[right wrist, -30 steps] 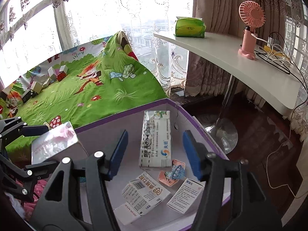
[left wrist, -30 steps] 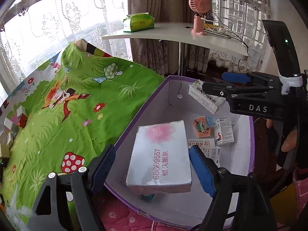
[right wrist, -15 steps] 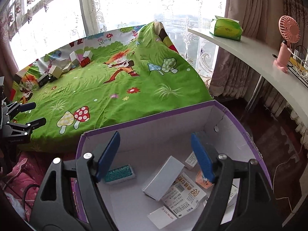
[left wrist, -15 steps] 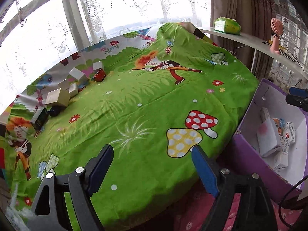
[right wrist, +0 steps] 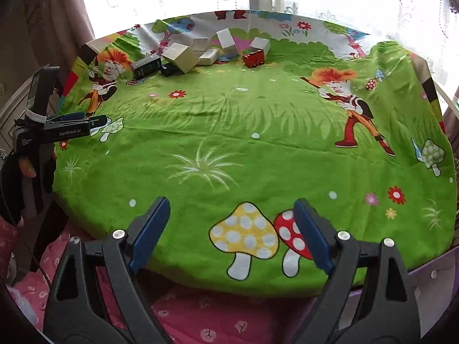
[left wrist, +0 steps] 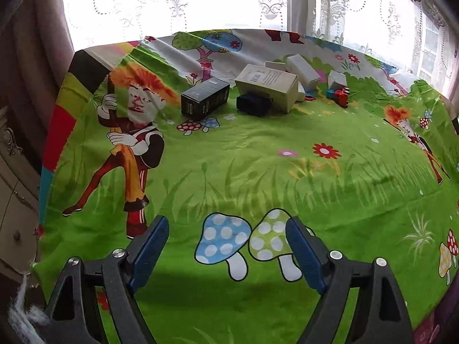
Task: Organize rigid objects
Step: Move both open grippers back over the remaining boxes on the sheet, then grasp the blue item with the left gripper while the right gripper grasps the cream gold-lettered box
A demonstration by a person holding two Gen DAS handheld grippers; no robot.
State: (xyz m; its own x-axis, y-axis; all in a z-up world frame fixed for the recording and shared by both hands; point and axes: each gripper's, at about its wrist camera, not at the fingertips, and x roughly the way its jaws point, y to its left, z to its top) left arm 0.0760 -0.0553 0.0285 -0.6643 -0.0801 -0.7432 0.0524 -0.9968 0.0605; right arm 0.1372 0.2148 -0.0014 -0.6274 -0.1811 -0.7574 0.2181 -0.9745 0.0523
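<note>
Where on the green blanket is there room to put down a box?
The wide grassy middle of the blanket is bare, from the yellow mushroom up to the box pile. It is crowded only at the far edge, around the black box and red box.

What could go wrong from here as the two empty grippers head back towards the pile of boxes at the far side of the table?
1. The large beige box leans on the small dark box; pulling either might topple the pile.
2. The black box lies near the cloth's far left edge and could be nudged off.
3. The green cloth is loose and wrinkled; the left gripper or the opening, empty right gripper may snag it.
</note>
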